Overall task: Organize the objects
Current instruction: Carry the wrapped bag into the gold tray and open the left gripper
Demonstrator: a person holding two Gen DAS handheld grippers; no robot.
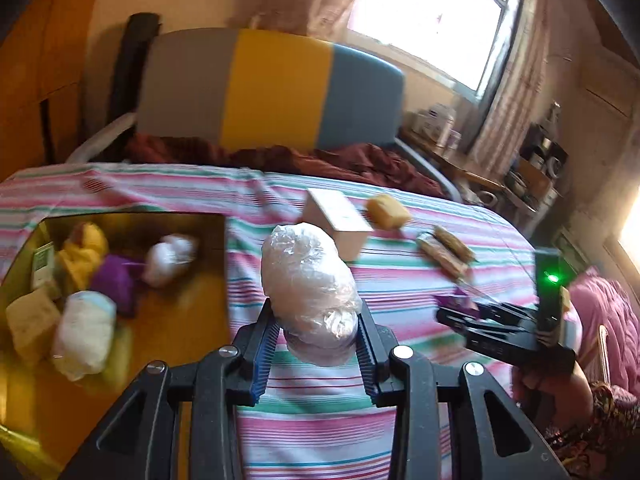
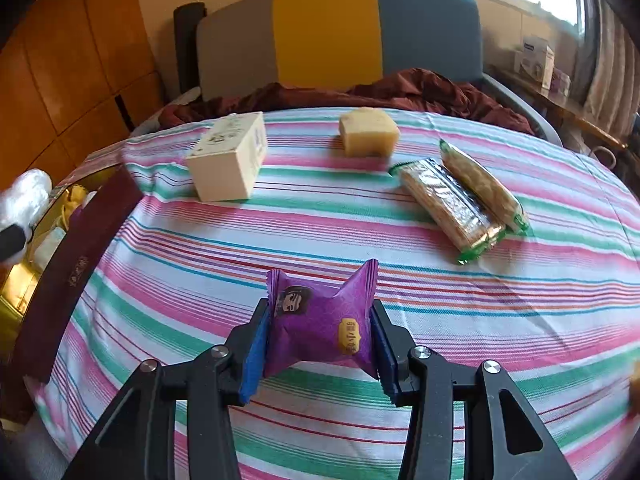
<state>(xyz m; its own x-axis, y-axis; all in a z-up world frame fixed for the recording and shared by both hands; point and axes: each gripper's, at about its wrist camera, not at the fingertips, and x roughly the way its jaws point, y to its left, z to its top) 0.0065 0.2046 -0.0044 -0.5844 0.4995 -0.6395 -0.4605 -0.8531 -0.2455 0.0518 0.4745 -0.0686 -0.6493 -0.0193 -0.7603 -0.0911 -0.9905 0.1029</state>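
Observation:
My left gripper (image 1: 316, 332) is shut on a clear plastic-wrapped bundle (image 1: 308, 280), held above the striped cloth beside a gold-lined box (image 1: 180, 320) on the left. The box holds yellow, purple and white wrapped snacks. My right gripper (image 2: 318, 340) is shut on a purple snack packet (image 2: 320, 320) above the cloth; it also shows in the left wrist view (image 1: 460, 312). On the cloth lie a cream carton (image 2: 230, 158), a yellow cake block (image 2: 368, 132) and two cracker packs (image 2: 464, 200).
The striped cloth (image 2: 520, 320) covers a table. The box's dark red wall (image 2: 72, 264) stands at its left edge. A grey, yellow and blue headboard (image 2: 332, 36) and a maroon blanket (image 2: 400, 88) lie behind. A cluttered shelf (image 1: 532, 168) stands at the right.

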